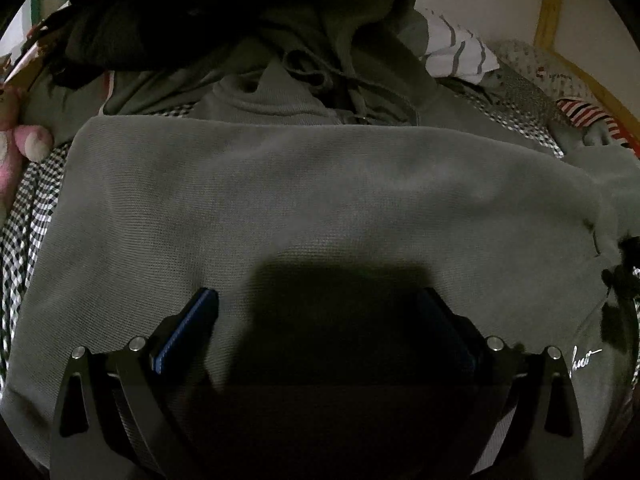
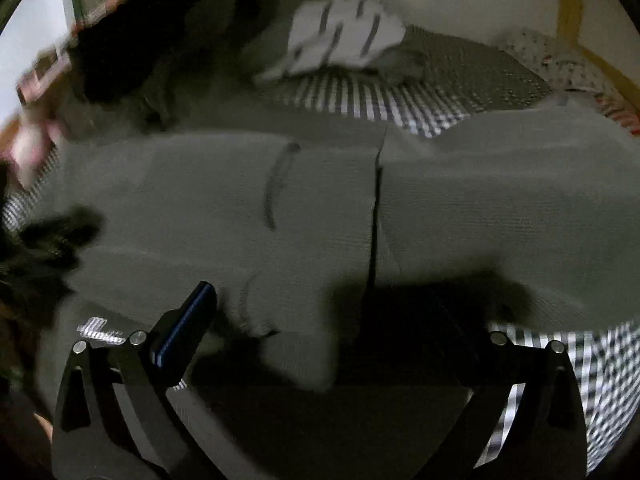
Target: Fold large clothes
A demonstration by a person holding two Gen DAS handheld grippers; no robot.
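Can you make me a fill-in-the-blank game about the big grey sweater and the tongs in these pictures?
1. The big grey sweater lies on a black-and-white ______ cloth.
2. The left tongs have their jaws ______, with nothing held between them.
3. The soft toy at the left edge of the left wrist view is ______ in colour.
4. The right tongs have pads of a ______ colour.

Missing words: checked; open; pink; blue
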